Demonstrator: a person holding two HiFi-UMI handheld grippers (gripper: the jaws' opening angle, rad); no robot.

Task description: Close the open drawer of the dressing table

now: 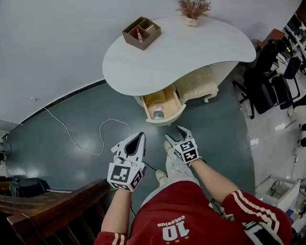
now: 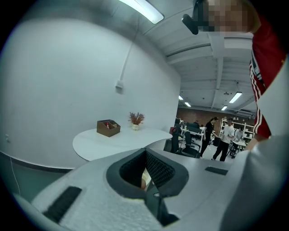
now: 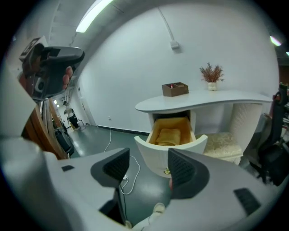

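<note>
The white dressing table (image 1: 181,50) stands against the wall, and its drawer (image 1: 162,109) is pulled out toward me with small items inside. In the right gripper view the drawer (image 3: 156,153) shows a curved white front, a brass knob and a folded yellow cloth (image 3: 170,136). My right gripper (image 1: 175,134) (image 3: 148,168) is open and empty, some way short of the drawer front. To its left, my left gripper (image 1: 140,137) (image 2: 145,170) has its jaws together with nothing in them, pointing at the table top (image 2: 117,142).
A brown organiser box (image 1: 141,32) and a dried-flower pot (image 1: 192,10) sit on the table top. A cushioned stool (image 1: 198,85) is tucked under it, right of the drawer. A white cable (image 1: 86,139) trails on the floor. Office chairs (image 1: 267,83) stand right; wooden railing (image 1: 48,206) is lower left.
</note>
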